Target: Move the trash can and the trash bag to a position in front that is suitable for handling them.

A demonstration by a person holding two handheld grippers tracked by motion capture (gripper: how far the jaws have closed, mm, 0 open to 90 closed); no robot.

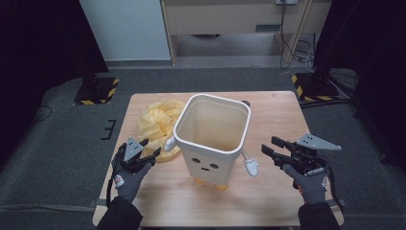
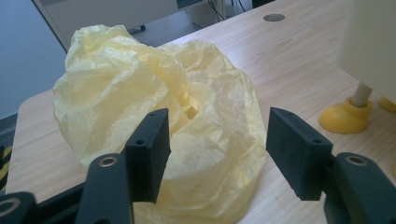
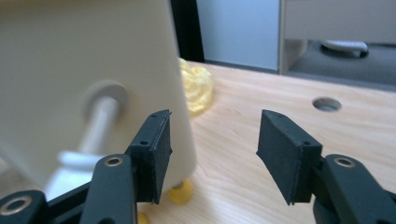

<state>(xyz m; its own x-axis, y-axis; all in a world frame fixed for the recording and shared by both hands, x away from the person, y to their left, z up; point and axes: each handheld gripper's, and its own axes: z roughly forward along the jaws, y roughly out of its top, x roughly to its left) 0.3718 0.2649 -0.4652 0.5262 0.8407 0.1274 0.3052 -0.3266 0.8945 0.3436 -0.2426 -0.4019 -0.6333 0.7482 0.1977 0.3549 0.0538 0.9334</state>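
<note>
- Plastic, thin and crinkled: the yellow bag (image 1: 155,122) lies bunched in a loose, translucent heap on the pale wood-grain table (image 1: 277,110), at the far left, just beside the bin.
- Your left gripper (image 1: 148,155) has its flat black jaws parted with nothing clamped; in the left gripper view the yellow bag (image 2: 187,140) bulges right in front of them and into the gap, but the pads do not press it.
- Smooth and cream-coloured, the bin (image 1: 210,139) is a tapered square tub with a small face, stubby white arms and round yellow feet, standing upright mid-table.
- Your right gripper (image 1: 269,146) is also open and empty, hovering level just off the bin's right side, near its white arm (image 1: 249,163).
</note>
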